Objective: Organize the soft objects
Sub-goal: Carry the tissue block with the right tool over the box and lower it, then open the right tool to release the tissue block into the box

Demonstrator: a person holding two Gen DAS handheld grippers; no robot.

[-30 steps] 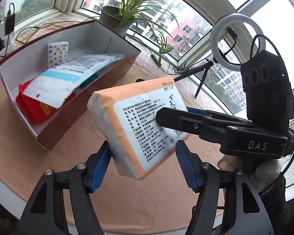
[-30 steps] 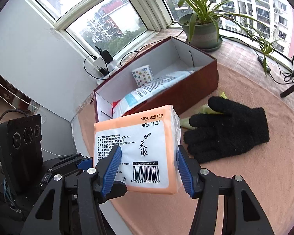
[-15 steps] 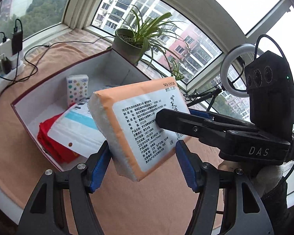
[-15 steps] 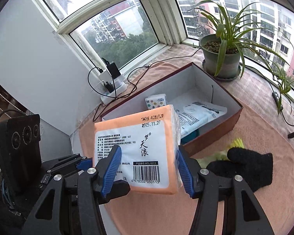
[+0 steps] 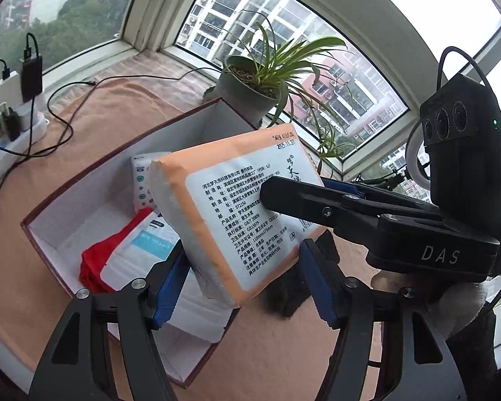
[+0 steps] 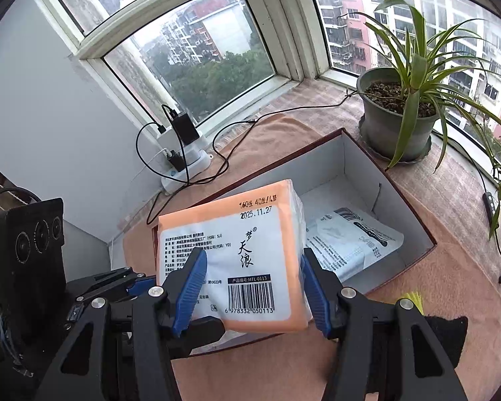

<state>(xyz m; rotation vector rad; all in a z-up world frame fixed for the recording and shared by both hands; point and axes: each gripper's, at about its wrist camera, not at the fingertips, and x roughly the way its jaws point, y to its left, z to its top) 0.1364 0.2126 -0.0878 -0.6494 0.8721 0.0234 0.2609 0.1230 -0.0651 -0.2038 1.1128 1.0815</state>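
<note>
Both grippers are shut on one orange-and-white tissue pack [image 5: 237, 214], also seen in the right wrist view [image 6: 237, 257]. My left gripper [image 5: 242, 280] clamps its lower end; my right gripper [image 6: 252, 287] clamps its sides from the other direction. The pack hangs in the air over the open dark-red box [image 5: 123, 163] with white inside [image 6: 347, 167]. In the box lie a red cloth [image 5: 97, 260], a white-and-blue pouch [image 5: 143, 247], also visible in the right wrist view [image 6: 347, 240], and a small dotted tissue pack [image 5: 142, 180]. A black glove [image 6: 447, 334] lies on the cloth outside the box.
A potted spider plant [image 6: 397, 117] stands on the sill behind the box. A power strip with chargers and cables [image 6: 183, 157] sits at the far left corner. A yellow item [image 6: 412, 300] peeks out by the glove. A ring light [image 5: 415, 163] stands to the right.
Both grippers have carried the tissue pack toward and above the box; the box now sits directly under the pack, and the glove has dropped to the lower right edge.
</note>
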